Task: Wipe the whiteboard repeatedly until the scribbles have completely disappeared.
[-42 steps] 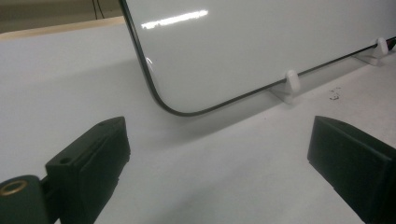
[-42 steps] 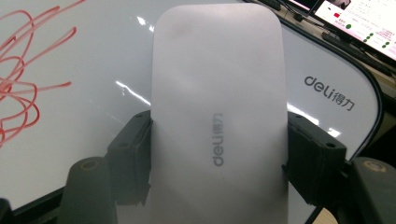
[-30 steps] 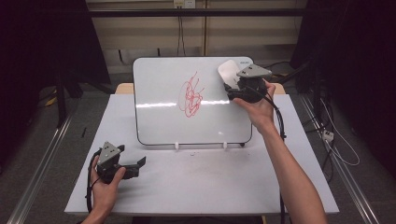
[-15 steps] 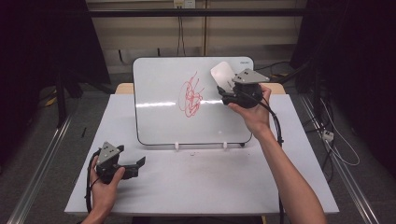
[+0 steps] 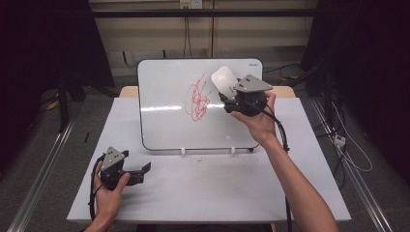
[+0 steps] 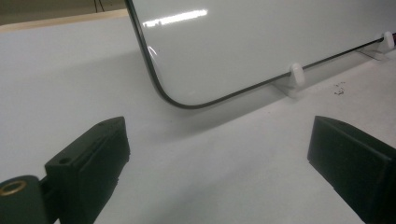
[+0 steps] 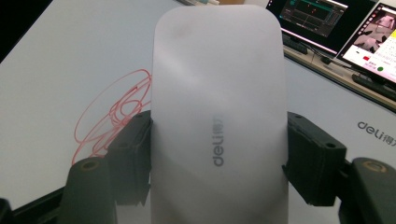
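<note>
The eraser (image 7: 218,121) sat clamped between my right gripper's (image 5: 231,98) jaws, long axis running out past them; the red scribble (image 5: 198,100) lay just to its left on the whiteboard (image 5: 164,111). My left gripper (image 5: 126,170) rested open on the table (image 5: 208,188), well apart; I judged the right hand the nearer for wiping.

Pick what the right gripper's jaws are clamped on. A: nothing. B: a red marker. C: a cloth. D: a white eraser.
D: in the right gripper view the right gripper has both black jaws pressed against the sides of the white eraser, above the whiteboard.
</note>
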`<control>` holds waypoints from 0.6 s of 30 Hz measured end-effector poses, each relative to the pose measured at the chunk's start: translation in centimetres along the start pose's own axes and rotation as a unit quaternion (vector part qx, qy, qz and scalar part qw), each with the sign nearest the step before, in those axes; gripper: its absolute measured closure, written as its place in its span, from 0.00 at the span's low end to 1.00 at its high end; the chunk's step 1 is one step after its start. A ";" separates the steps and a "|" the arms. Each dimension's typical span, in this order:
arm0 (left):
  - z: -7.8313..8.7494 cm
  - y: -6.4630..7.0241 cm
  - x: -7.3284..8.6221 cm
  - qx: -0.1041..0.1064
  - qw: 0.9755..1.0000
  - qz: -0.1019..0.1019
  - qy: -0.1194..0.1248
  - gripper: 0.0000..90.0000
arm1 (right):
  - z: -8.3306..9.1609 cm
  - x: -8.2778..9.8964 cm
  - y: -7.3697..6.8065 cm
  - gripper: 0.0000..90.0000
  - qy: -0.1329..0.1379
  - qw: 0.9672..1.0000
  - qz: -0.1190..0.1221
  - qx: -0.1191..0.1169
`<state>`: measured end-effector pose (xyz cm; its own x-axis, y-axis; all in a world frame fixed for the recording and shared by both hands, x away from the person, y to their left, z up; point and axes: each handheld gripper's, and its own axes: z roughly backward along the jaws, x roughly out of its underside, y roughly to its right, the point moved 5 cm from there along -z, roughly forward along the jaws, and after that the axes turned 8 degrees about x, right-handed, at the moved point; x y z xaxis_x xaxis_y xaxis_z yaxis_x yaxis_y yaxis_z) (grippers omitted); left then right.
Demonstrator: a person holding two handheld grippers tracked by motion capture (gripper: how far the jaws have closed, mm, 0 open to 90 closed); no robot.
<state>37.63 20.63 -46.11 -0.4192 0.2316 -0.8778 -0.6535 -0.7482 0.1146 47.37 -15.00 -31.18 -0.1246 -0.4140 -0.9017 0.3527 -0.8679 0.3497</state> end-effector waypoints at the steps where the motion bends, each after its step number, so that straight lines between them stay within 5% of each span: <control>1: 0.0 -0.1 0.0 0.000 1.000 0.000 -0.001 0.06 | -0.1 0.0 -0.2 0.35 0.001 1.000 0.001 -0.002; 9: -0.1 0.1 0.0 0.004 1.000 0.000 -0.001 0.06 | -1.1 0.0 -1.6 0.35 -0.006 1.000 0.025 0.000; 18: -0.1 0.0 0.0 0.008 1.000 0.003 -0.002 0.06 | -2.5 -0.4 -0.9 0.35 -0.013 0.999 0.028 0.019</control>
<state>37.68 20.55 -46.17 -0.4250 0.2300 -0.8755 -0.6612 -0.7395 0.1267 49.40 -13.36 -31.81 -0.1288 -0.4692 -0.8737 0.3236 -0.8527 0.4102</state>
